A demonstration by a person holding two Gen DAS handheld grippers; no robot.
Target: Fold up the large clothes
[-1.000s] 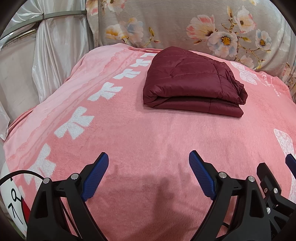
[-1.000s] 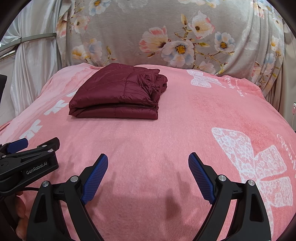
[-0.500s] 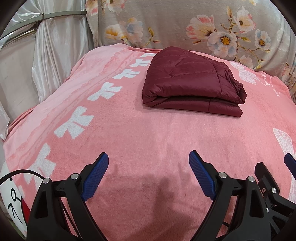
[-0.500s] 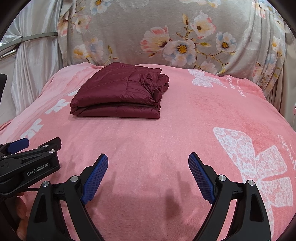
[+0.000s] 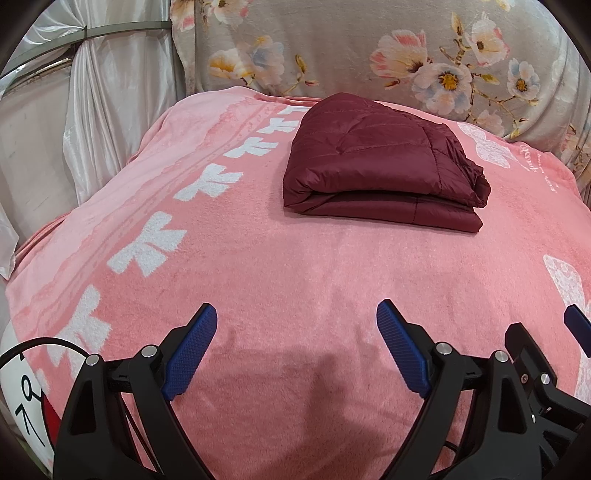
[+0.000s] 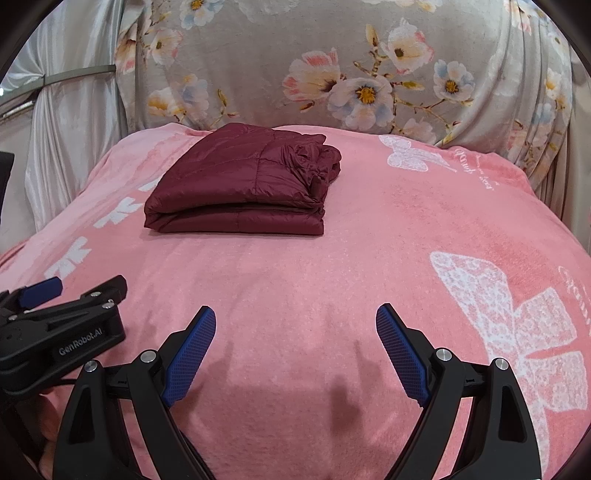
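Note:
A dark red quilted jacket (image 5: 380, 162) (image 6: 243, 184) lies folded into a neat rectangle at the far middle of the pink blanket (image 5: 295, 266) (image 6: 332, 277). My left gripper (image 5: 295, 325) hovers open over the near part of the blanket, well short of the jacket, with nothing between its blue pads. Beside it my right gripper (image 6: 295, 325) is open too and holds nothing. Each wrist view catches the other gripper at its edge: the right one (image 5: 535, 369) at lower right, the left one (image 6: 55, 325) at lower left.
A grey floral cloth (image 6: 351, 74) hangs upright behind the blanket. White satin drapes (image 5: 92, 110) and a metal rail (image 5: 122, 29) stand to the left. White bow prints run along the blanket's left side, and a large white bow print (image 6: 517, 325) lies at right.

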